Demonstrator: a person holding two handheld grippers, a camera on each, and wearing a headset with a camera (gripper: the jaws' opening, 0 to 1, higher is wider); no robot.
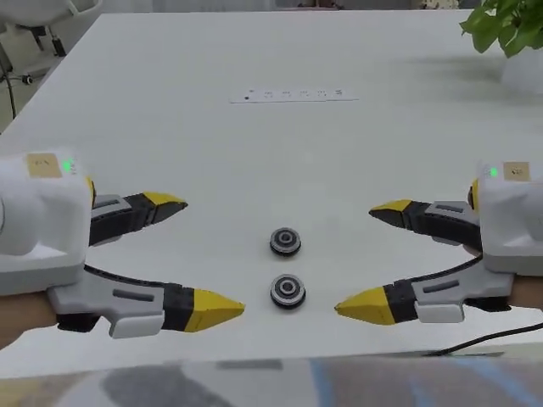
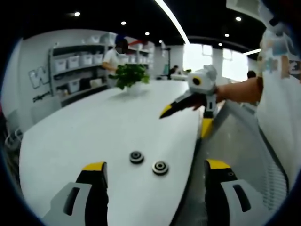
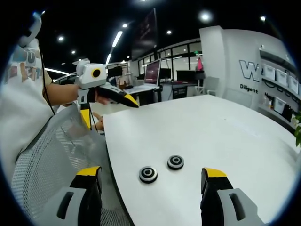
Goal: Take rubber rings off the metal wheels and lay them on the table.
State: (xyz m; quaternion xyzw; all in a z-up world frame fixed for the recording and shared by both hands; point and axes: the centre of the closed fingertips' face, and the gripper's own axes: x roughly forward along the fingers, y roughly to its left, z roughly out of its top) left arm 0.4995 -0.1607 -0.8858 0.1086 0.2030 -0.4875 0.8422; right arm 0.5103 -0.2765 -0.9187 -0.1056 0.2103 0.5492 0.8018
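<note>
Two small metal wheels with black rubber rings lie flat on the white table, one farther (image 1: 285, 242) and one nearer (image 1: 288, 291) to the front edge. My left gripper (image 1: 198, 254) stands open at the left, its yellow tips pointing at the wheels from a short way off. Across from it my right gripper (image 1: 367, 259) is open too, equally apart from them. Both wheels (image 2: 137, 157) (image 2: 160, 167) lie ahead of the left gripper's (image 2: 153, 172) jaws. Ahead of the right gripper (image 3: 151, 178) lie the wheels (image 3: 148, 174) (image 3: 175, 162), and between each gripper's jaws is nothing.
A thin white label strip (image 1: 293, 95) lies far back at mid-table. A potted green plant (image 1: 506, 30) stands at the back right corner. The table's front edge (image 1: 271, 363) runs just below the grippers. A person stands by shelves (image 2: 75, 70) in the background.
</note>
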